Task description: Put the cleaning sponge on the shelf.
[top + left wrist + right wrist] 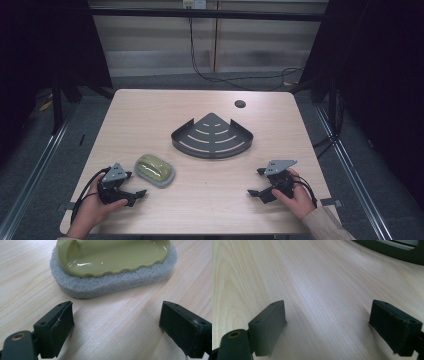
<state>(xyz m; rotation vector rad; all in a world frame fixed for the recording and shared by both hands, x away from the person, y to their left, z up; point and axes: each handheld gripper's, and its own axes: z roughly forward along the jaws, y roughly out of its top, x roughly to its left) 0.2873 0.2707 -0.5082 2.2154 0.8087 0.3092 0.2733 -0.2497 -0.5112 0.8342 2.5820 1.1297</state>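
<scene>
Pale wood grain covers the table [200, 200] where we rest both tools. Our left gripper [131, 196] sits near the front left corner with its jaws spread wide and nothing between them; in the left gripper view the bare tabletop shows in the gap. Just beyond those jaws lies the scrubbing pad [155, 170], a grey sponge base with a glossy olive-green handle on top, flat on the table and apart from the jaw tips. Our right gripper [259, 192] rests near the front right, jaws likewise spread over bare wood, gripping nothing. Behind both, near the table's middle, stands the dark metal corner shelf [212, 136], fan-shaped with slots in its floor; its edge, we think, is the dark band at the top of the right gripper view [392, 247].
</scene>
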